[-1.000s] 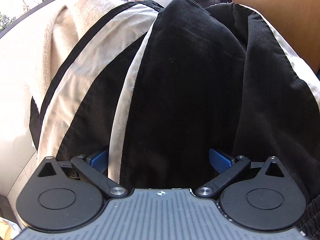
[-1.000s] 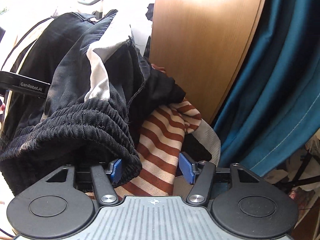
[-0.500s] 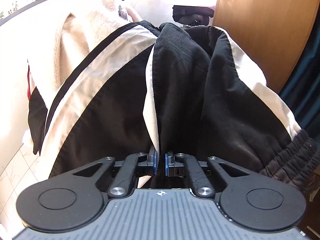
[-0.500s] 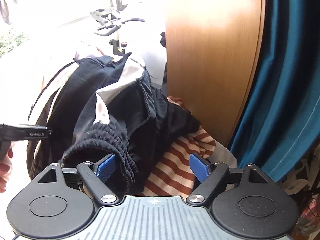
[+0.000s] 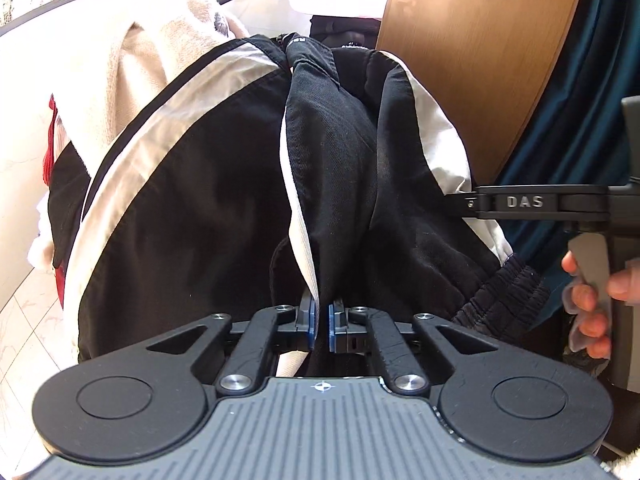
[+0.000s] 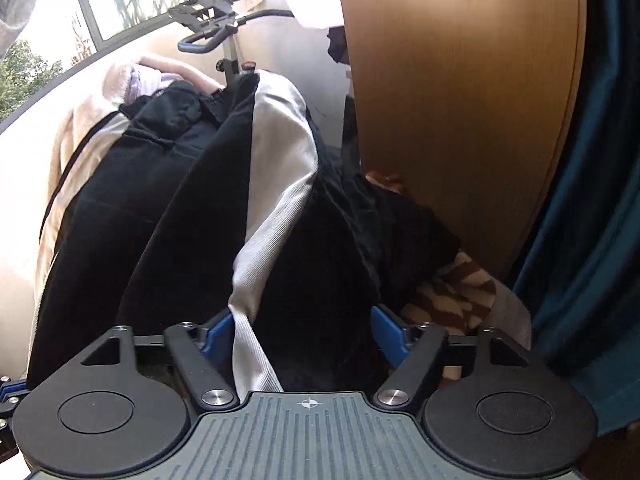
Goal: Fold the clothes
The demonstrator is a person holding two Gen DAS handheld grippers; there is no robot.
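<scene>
A black garment with white stripes (image 5: 208, 200) hangs draped over a heap of laundry and fills both views. My left gripper (image 5: 320, 326) is shut on a fold of it where a white stripe meets the black cloth. The garment's ribbed elastic hem (image 5: 504, 292) sags at the right. In the left wrist view a finger of my right gripper (image 5: 520, 202) reaches in sideways to the garment's right edge, with a person's hand (image 5: 588, 300) on its trigger. My right gripper (image 6: 300, 328) has its jaws closing, with the garment's (image 6: 180, 220) white stripe and black cloth bunched between them.
A wooden panel (image 6: 460, 100) stands close on the right, with a teal curtain (image 6: 592, 200) beyond it. A brown-and-white striped cloth (image 6: 452, 292) lies under the garment. A cream fleece (image 5: 140, 60) lies on the left and exercise-bike handlebars (image 6: 208, 36) stand behind.
The left gripper went from wide open to shut on a fold and drew back with it. The right gripper left the ribbed hem and pushed in around the garment's striped side.
</scene>
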